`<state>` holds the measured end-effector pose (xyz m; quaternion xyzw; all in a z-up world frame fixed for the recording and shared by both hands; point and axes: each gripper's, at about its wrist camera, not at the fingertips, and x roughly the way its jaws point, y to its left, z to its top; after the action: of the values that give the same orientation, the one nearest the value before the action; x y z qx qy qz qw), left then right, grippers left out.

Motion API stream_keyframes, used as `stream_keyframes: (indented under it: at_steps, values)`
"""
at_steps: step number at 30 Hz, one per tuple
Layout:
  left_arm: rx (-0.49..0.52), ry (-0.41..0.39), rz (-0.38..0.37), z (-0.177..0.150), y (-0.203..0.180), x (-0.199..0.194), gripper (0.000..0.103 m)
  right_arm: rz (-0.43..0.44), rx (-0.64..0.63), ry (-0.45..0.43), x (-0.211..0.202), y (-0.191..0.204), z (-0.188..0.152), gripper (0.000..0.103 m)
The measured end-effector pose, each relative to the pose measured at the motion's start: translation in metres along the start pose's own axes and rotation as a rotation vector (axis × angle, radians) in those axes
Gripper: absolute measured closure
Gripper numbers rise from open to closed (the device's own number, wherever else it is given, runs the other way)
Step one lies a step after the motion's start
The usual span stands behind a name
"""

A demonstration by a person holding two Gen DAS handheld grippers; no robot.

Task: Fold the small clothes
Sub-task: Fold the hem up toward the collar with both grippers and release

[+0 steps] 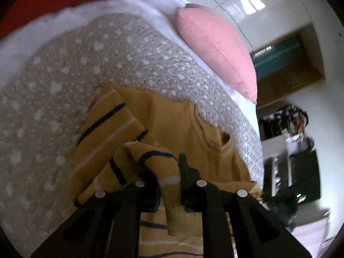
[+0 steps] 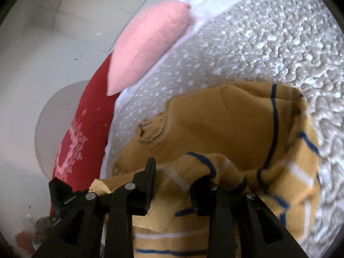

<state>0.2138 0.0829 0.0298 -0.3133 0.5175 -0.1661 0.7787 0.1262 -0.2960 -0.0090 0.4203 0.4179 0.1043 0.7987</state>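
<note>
A pink cushion (image 1: 217,49) and a red cushion (image 2: 86,129) lie beside a dotted grey bedspread (image 1: 64,86).

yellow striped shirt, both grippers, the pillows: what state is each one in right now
yellow striped shirt: partly folded, rumpled, lying on the bed
left gripper: jaws slightly apart, shirt fabric between them
right gripper: jaws apart, shirt fold draped between them
pink pillow: lying at the bed's edge
red pillow: beside the pink one
</note>
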Motion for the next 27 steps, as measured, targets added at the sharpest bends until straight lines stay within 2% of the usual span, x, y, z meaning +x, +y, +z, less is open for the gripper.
stream_keyframes:
  at_steps: [2,5,6,9,11,13,15,18,24,27]
  values:
    - [-0.027,0.007,-0.013,0.005,0.004,0.007,0.088,-0.013,0.016,-0.001,0.010,-0.005,0.007,0.072]
    - [-0.054,0.014,-0.053,0.016,0.007,0.010,0.084,0.013,0.062,-0.002,0.019,-0.013,0.020,0.072]
    - [-0.074,0.014,-0.090,0.020,0.011,0.010,0.079,0.032,0.085,-0.005,0.020,-0.016,0.024,0.070]
    - [-0.124,0.004,-0.155,0.025,0.020,0.005,0.069,0.106,0.151,-0.023,0.020,-0.024,0.029,0.054]
    - [-0.151,-0.002,-0.182,0.030,0.023,0.003,0.066,0.136,0.187,-0.041,0.017,-0.030,0.032,0.051]
    - [-0.151,-0.022,-0.173,0.034,0.024,-0.002,0.061,0.150,0.205,-0.054,0.014,-0.033,0.035,0.050]
    - [-0.144,-0.067,-0.151,0.039,0.023,-0.012,0.051,0.144,0.204,-0.073,0.010,-0.033,0.038,0.050]
    - [-0.122,-0.103,-0.102,0.045,0.023,-0.024,0.048,0.118,0.191,-0.086,0.005,-0.030,0.041,0.047]
    - [0.092,-0.108,0.101,0.021,0.006,-0.035,0.048,0.022,0.096,-0.128,-0.019,-0.017,0.039,0.046]
    - [0.179,-0.104,0.176,0.001,0.005,-0.038,0.047,-0.095,0.020,-0.209,-0.044,-0.005,0.034,0.034]
